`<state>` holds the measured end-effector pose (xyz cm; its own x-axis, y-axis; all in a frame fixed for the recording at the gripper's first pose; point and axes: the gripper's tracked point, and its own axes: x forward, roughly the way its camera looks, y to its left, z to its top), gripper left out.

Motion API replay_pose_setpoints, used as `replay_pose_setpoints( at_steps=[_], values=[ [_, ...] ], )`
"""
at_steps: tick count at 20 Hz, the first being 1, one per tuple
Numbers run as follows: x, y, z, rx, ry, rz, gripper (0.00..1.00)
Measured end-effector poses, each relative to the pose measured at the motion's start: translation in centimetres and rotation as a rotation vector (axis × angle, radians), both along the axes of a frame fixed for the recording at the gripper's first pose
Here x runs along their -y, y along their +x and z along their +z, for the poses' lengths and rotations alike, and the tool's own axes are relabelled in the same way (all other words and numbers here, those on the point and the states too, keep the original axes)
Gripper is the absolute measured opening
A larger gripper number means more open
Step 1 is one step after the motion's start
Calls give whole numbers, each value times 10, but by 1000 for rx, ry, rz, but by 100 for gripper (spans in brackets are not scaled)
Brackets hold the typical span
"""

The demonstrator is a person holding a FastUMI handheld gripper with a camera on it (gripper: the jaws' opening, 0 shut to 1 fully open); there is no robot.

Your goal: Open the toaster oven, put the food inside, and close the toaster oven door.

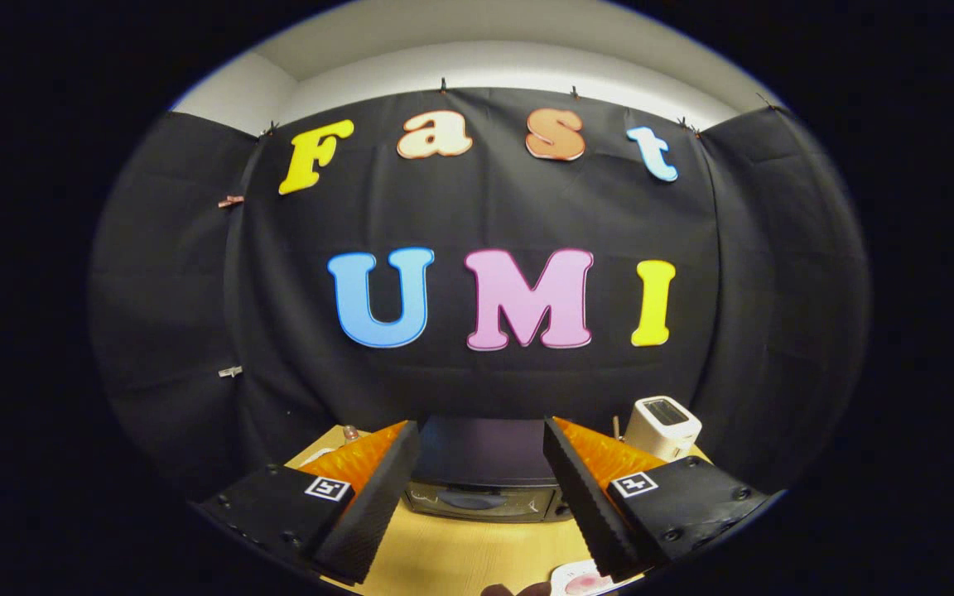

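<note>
fingers (378,505) spread wide, holding nothing, raised level above the table (477,555), toaster oven (485,480) beyond them.

My gripper (481,488) gapes; bare table (477,555) leads to the toaster oven (485,476) at twelve (white appliance (663,426) at one).

Gripper camera above table (460,555), facing toaster oven (485,476) just beyond parted fingers (373,505).
</note>
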<state>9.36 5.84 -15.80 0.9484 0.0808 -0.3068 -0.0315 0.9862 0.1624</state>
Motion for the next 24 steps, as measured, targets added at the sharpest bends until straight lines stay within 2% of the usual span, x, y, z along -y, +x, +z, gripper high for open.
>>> replay_pose_setpoints(
  at_steps=[6,10,15,18,24],
  values=[
    [-32,43,-143,-191,-2,-7,98],
    [-39,58,-213,-281,-33,-26,98],
    [-42,76,-248,-329,-48,-53,98],
    [-44,72,-250,-322,-99,-54,97],
    [-39,64,-253,-325,-42,-98,98]
  ],
)
